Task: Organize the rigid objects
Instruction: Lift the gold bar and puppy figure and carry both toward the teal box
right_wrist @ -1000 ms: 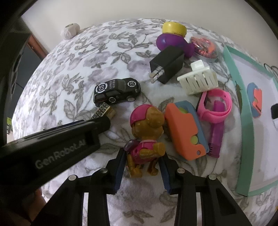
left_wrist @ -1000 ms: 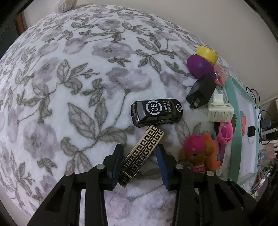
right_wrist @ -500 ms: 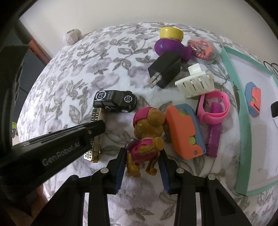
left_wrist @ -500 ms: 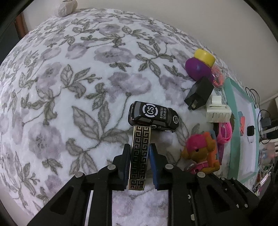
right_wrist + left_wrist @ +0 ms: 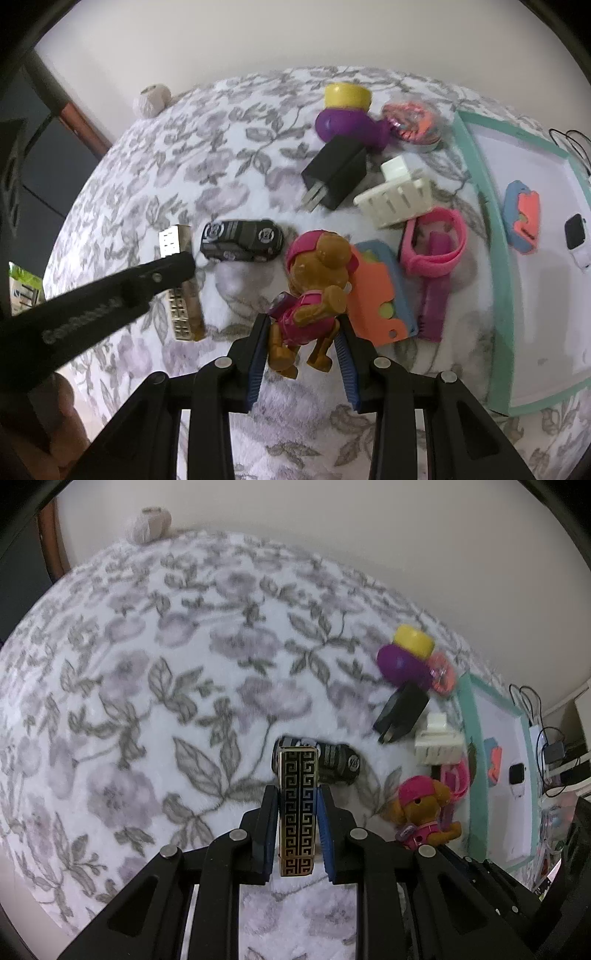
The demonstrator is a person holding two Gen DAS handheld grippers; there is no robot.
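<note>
My left gripper [image 5: 297, 794] is shut on a gold-and-black patterned bar [image 5: 297, 812] and holds it upright above the floral blanket [image 5: 147, 701]. The bar's top end covers part of a black toy car [image 5: 338, 764] lying behind it. In the right wrist view the same bar [image 5: 183, 317] hangs under the left gripper's black finger [image 5: 147, 284]. My right gripper [image 5: 301, 321] is shut on the legs of a brown-and-pink dog figure [image 5: 317, 266], which casts a shadow on the blanket. The car [image 5: 242, 240] lies to the dog's left.
Right of the dog lie an orange-and-blue case [image 5: 376, 295], a pink wristband [image 5: 432, 247] and a purple comb [image 5: 434, 302]. Behind are a black charger [image 5: 336, 177], a white basket [image 5: 399, 199] and a purple-and-yellow toy [image 5: 343, 118]. A teal-rimmed board [image 5: 476, 177] holds small items.
The left jaws closed on the patterned bar, straightened it and lifted it off the blanket. The right gripper rose a little with the dog figure.
</note>
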